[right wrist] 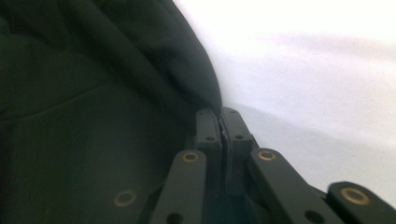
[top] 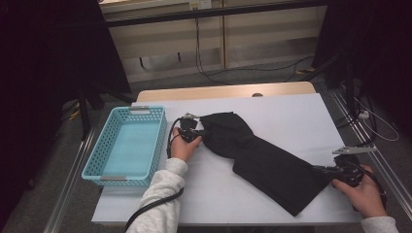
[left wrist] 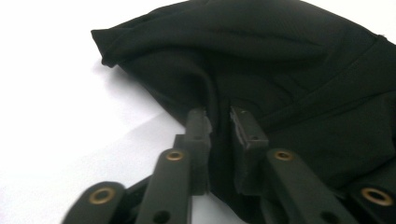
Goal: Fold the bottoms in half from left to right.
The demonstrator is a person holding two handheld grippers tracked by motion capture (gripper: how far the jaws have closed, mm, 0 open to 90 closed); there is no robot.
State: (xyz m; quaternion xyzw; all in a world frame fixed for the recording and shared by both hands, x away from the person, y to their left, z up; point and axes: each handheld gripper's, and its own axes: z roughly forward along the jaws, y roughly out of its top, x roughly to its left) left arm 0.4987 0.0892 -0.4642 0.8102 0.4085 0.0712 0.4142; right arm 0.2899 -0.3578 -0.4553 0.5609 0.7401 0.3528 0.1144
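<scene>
A black garment (top: pixel 257 155) lies slantwise on the white table (top: pixel 286 111), from the middle towards the front right. At its upper left end my left gripper (top: pixel 199 133) meets the cloth. In the left gripper view a raised fold of the garment (left wrist: pixel 289 70) fills the narrow gap between the jaws of the left gripper (left wrist: pixel 218 116), which press on it. My right gripper (top: pixel 320 170) is at the garment's lower right end. In the right gripper view the jaws of the right gripper (right wrist: pixel 219 114) stand almost together, pinching the edge of the garment (right wrist: pixel 93 93).
A light blue plastic basket (top: pixel 160 141) with nothing in it stands at the table's left side, just left of my left hand. Bare white tabletop lies behind and in front of the garment. Cables and dark stands (top: pixel 350 73) surround the table on the floor.
</scene>
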